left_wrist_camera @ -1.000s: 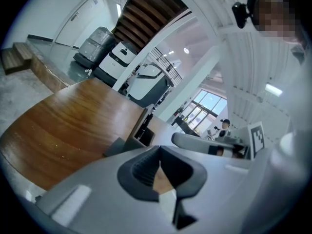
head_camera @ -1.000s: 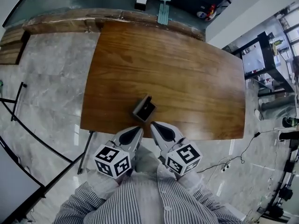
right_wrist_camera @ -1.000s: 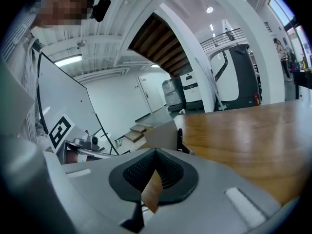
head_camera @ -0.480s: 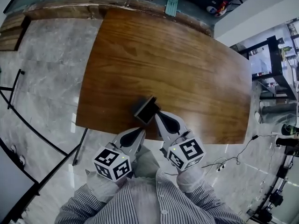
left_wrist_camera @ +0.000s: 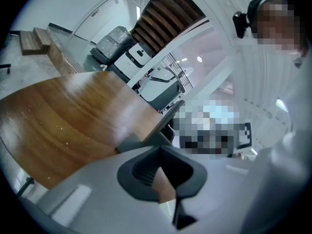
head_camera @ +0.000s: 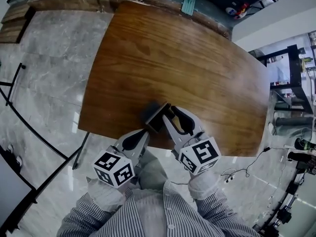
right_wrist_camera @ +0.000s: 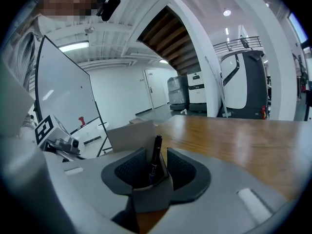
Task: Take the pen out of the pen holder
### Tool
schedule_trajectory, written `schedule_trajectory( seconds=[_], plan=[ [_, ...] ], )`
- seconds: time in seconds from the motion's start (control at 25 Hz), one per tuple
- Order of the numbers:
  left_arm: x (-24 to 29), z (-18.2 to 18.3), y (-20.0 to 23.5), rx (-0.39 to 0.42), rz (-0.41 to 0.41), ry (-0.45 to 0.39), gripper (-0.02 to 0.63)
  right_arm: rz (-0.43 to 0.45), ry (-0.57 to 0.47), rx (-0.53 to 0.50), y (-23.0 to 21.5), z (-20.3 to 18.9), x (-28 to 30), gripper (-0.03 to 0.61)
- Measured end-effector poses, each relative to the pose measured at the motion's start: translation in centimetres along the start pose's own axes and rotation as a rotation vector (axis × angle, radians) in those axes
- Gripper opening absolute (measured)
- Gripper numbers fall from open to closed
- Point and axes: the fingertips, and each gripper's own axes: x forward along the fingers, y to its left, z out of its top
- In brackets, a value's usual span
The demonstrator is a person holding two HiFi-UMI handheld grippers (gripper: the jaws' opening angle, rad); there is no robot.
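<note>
While the right gripper (right_wrist_camera: 156, 152) is opening its jaws around the pen (right_wrist_camera: 157, 141), I see the pads standing clear on either side of the shaft. The pen stands upright in the pen holder (right_wrist_camera: 127, 134), straight ahead between the fingertips. I judge the best grip is high on the shaft, above the holder's rim, followed by a pull straight along the pen. The left gripper (left_wrist_camera: 158, 147) is closed and empty, with the holder just beyond its tip on the worktop (right_wrist_camera: 243, 135); it could steady the holder. I find no readable writing, only the square patterns on the marker cubes (head_camera: 200, 154).
</note>
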Motion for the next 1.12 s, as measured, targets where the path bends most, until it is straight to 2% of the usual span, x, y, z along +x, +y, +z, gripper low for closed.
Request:
schedule_trajectory(
  seconds=[0.16,0.28,0.44,0.68,0.8,1.12],
  plan=[
    [-0.2,-0.1,0.6,-0.003,0.006,0.002,0.008,0.01,0.022,-0.108,0.5,0.2,0.7,0.132],
    [-0.2,0.1,0.7,-0.007,0.017,-0.005,0.008,0.028,0.039,-0.14,0.3,0.0,1.1,0.129],
    [-0.4,0.1,0.8,-0.009,0.031,-0.017,0.008,0.018,0.04,-0.177,0.3,0.3,1.2,0.077],
    [-0.2,-0.4,1.0,-0.021,0.031,-0.007,0.008,0.01,0.023,-0.189,0.7,0.7,0.7,0.046],
    [-0.3,-0.2,0.7,-0.013,0.021,-0.01,0.008,0.016,0.016,-0.162,1.1,0.8,0.4,0.046],
    [-1.5,0.8,-2.1,0.062,-0.002,-0.008,0.008,0.006,-0.057,-0.106,2.5,2.9,-2.3,0.045]
  ],
)
